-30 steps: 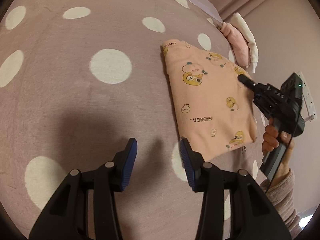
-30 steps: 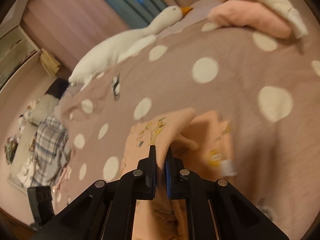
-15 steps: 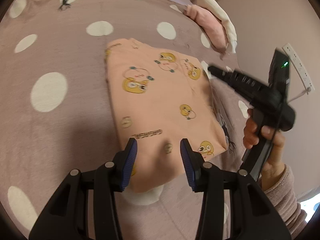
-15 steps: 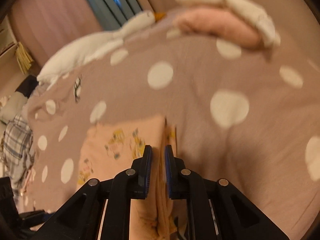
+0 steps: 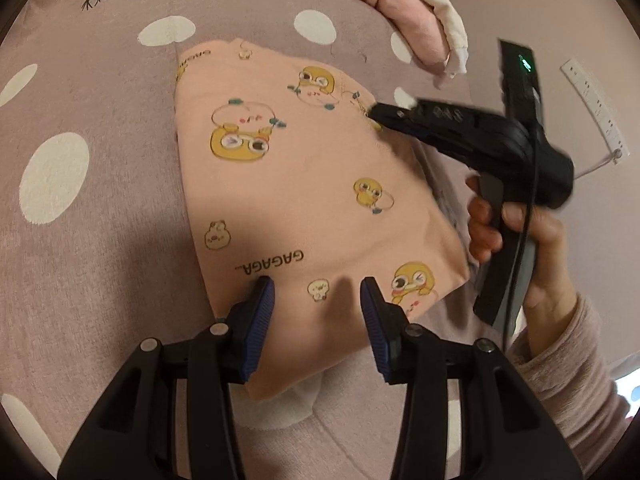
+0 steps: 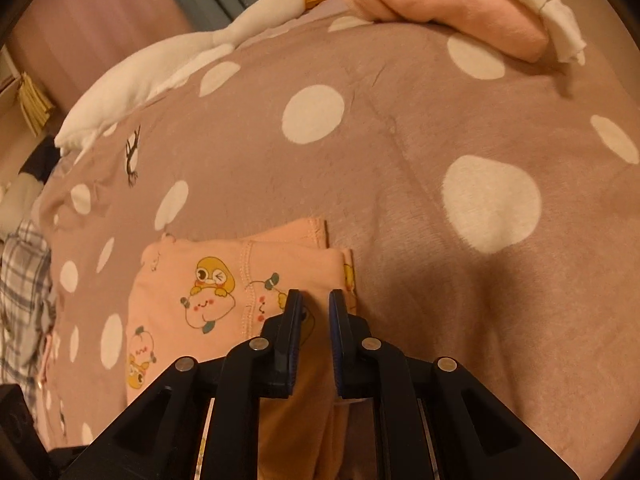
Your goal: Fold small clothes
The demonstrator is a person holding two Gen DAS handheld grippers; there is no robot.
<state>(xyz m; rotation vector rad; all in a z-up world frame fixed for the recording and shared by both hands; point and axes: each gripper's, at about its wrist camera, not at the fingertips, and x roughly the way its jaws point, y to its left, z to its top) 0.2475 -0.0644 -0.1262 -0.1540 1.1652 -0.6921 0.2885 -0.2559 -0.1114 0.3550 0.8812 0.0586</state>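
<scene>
A small peach garment with yellow cartoon prints (image 5: 304, 196) lies folded flat on the polka-dot bed cover (image 5: 92, 208). My left gripper (image 5: 318, 292) is open and hovers over the garment's near edge, holding nothing. My right gripper (image 5: 372, 114) reaches in from the right, its tip over the garment's far right edge. In the right wrist view the right gripper (image 6: 314, 300) stands slightly open above the garment's folded edge (image 6: 240, 292), with no cloth between its pads.
A pink and a white folded cloth (image 5: 416, 24) lie stacked at the far right of the bed. A white goose plush (image 6: 180, 60) lies along the far edge. A plaid cloth (image 6: 24, 292) lies off the bed's left side. A white power strip (image 5: 596, 108) is on the wall.
My right gripper let go of the garment's edge and opened slightly; the raised fold now lies flat. My left gripper moved right, over the garment's near edge.
</scene>
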